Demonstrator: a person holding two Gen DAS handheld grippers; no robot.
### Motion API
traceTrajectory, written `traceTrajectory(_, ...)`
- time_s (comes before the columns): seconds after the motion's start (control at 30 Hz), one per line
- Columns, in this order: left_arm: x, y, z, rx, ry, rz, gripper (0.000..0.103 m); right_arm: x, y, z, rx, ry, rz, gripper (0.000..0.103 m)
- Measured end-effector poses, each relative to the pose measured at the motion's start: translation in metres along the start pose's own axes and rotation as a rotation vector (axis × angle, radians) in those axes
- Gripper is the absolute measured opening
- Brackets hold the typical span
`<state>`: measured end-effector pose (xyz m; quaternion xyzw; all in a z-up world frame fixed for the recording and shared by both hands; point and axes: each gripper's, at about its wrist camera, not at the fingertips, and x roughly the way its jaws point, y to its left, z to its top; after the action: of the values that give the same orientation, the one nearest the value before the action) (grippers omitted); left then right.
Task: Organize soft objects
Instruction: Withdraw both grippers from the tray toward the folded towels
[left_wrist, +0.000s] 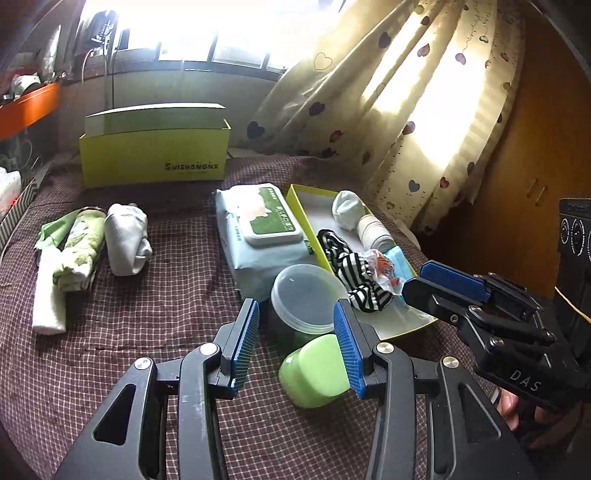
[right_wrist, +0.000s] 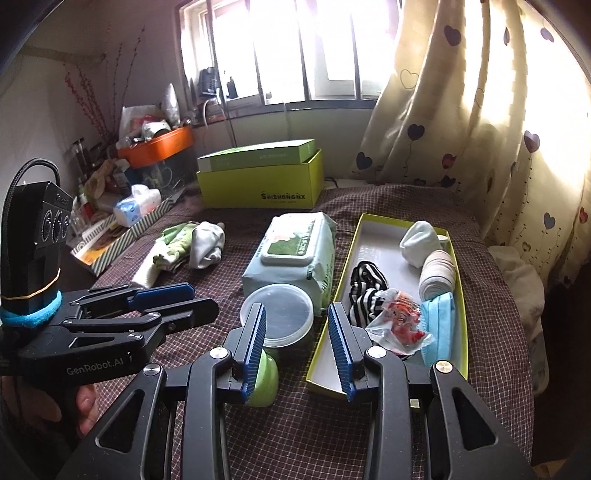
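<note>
In the right wrist view alone, a tissue pack (right_wrist: 136, 210); both grippers gape empty.

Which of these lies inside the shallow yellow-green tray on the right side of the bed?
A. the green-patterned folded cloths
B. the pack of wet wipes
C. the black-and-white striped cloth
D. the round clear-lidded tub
C: the striped cloth lies within the tray walls beside a blue face mask, while the wipes, tub and green cloths rest on the checked bedspread outside it.

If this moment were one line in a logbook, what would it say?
left gripper: open, empty | right gripper: open, empty | tray: socks, mask inside | folded cloths: outside
</note>
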<state>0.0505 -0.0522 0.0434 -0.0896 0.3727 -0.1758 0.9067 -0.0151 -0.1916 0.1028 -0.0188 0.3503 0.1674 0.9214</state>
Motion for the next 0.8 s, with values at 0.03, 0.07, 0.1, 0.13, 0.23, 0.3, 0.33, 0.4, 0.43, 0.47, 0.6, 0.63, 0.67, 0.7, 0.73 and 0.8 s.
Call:
traceTrajectory(0.03,-0.001,0.001,0.0,0.001,-0.002,0.003,0.043,0.001,0.001,0.001,-0.003,0.002,0.002,0.034)
traceTrajectory(0.07,-0.001,0.002,0.0,0.0,-0.004,0.005,0.043,0.001,0.003,0.001,-0.006,0.002,0.003,0.034)
traceTrajectory(0.1,-0.001,0.003,0.0,-0.001,-0.006,0.009,0.043,0.002,0.004,0.002,-0.01,0.002,0.005,0.034)
traceTrajectory(0.13,-0.002,0.005,0.0,-0.001,-0.009,0.01,0.043,0.002,0.005,0.002,-0.012,0.003,0.007,0.034)
traceTrajectory(0.23,-0.005,0.008,0.0,-0.002,-0.019,0.023,0.043,0.004,0.009,0.004,-0.02,0.006,0.012,0.034)
traceTrajectory(0.3,-0.006,0.01,0.0,-0.001,-0.022,0.03,0.043,0.006,0.012,0.005,-0.025,0.007,0.016,0.034)
traceTrajectory(0.33,-0.006,0.011,0.0,-0.003,-0.022,0.033,0.043,0.006,0.013,0.005,-0.026,0.008,0.017,0.034)
traceTrajectory(0.4,-0.007,0.013,0.0,0.002,-0.025,0.044,0.043,0.008,0.016,0.006,-0.03,0.011,0.019,0.034)
traceTrajectory(0.43,-0.007,0.014,0.0,0.002,-0.025,0.048,0.043,0.008,0.017,0.006,-0.033,0.011,0.022,0.034)
traceTrajectory(0.47,-0.008,0.015,0.0,0.002,-0.026,0.049,0.043,0.009,0.018,0.007,-0.037,0.011,0.025,0.034)
traceTrajectory(0.6,-0.011,0.02,0.0,-0.001,-0.039,0.053,0.044,0.012,0.025,0.008,-0.047,0.008,0.036,0.034)
traceTrajectory(0.63,-0.011,0.022,0.0,-0.002,-0.042,0.055,0.044,0.013,0.027,0.009,-0.051,0.006,0.038,0.034)
traceTrajectory(0.67,-0.012,0.024,0.0,-0.003,-0.044,0.056,0.044,0.013,0.028,0.009,-0.053,0.005,0.039,0.034)
traceTrajectory(0.7,-0.012,0.025,0.0,-0.002,-0.045,0.056,0.044,0.014,0.029,0.009,-0.055,0.001,0.041,0.034)
traceTrajectory(0.73,-0.012,0.027,-0.001,-0.004,-0.045,0.054,0.044,0.014,0.031,0.01,-0.056,-0.003,0.044,0.034)
traceTrajectory(0.8,-0.013,0.03,-0.003,0.0,-0.046,0.054,0.044,0.015,0.033,0.01,-0.058,-0.011,0.051,0.035)
